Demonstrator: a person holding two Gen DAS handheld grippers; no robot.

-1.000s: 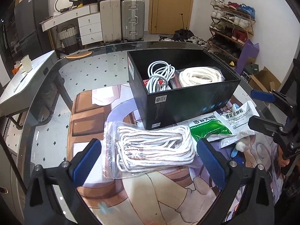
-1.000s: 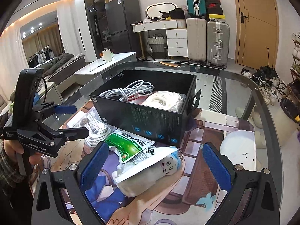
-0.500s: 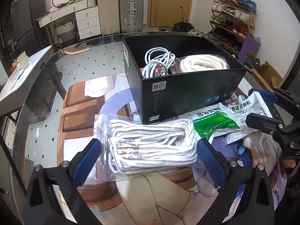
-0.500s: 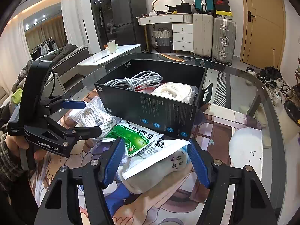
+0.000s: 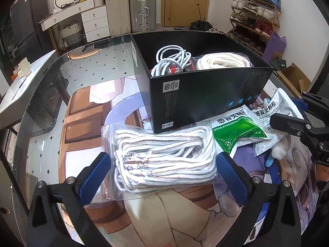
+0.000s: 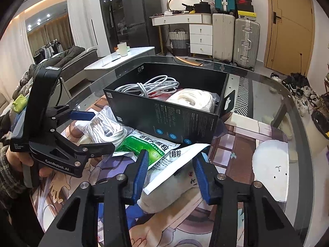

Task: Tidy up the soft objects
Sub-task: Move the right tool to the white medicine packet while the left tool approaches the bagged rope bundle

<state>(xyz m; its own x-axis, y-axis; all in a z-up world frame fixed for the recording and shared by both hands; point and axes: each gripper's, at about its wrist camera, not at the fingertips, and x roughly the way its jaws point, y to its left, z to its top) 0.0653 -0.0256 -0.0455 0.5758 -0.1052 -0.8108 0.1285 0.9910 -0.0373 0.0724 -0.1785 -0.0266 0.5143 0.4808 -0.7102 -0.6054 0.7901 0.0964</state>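
Your right gripper (image 6: 169,171) has just been closing around the white paper medicine packet (image 6: 174,164) lying on the plush toy, just in front of the black cardboard box (image 6: 164,119). The pads do not squeeze it yet. It is light, thin and slippery, so pinch its middle. Your left gripper (image 5: 162,173) is open around the bagged white rope (image 5: 162,156).

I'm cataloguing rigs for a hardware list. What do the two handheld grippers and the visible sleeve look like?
Both grippers, left gripper and right gripper, are matte black frames with silver screws and ribbed blue pads. The left one's body reads "GenRobot.AI" in white, with a tall black curved handle. The sleeve is dark knit.
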